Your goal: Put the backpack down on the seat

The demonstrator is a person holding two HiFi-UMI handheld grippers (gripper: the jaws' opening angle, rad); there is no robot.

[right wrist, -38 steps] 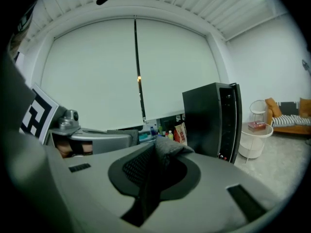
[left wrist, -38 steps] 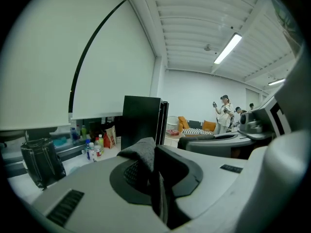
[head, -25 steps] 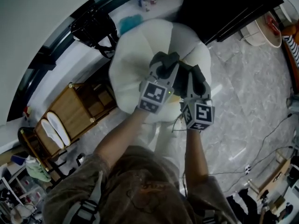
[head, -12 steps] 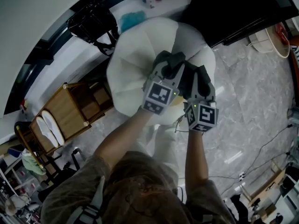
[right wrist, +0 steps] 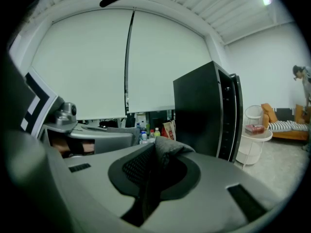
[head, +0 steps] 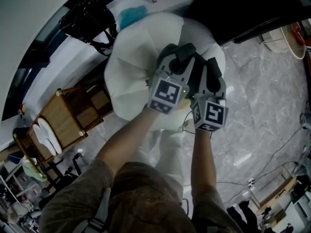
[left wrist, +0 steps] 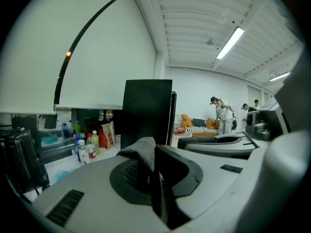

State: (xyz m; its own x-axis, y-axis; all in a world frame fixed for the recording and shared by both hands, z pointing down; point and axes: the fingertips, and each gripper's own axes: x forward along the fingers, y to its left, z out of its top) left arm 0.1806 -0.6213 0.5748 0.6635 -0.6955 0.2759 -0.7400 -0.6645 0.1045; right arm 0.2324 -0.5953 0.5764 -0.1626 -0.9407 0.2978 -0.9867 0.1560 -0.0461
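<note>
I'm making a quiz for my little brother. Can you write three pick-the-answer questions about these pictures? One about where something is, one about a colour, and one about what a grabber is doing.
1. Where do the bottles stand?
A. On the floor
B. On the white counter beside the tall black cabinet
C. On a sofa

2. What colour is the big puffy thing in the head view?
A. White
B. Red
C. Green

3. What is the left gripper doing?
A. Its jaws are wide apart and empty
B. Its jaws are shut on grey fabric
C. It is holding a bottle

Answers:
1. B, because the left gripper view shows the bottles lined up on the counter next to the cabinet.
2. A, because it is plainly white from above.
3. B, because the fabric is pinched between its closed jaws.
</note>
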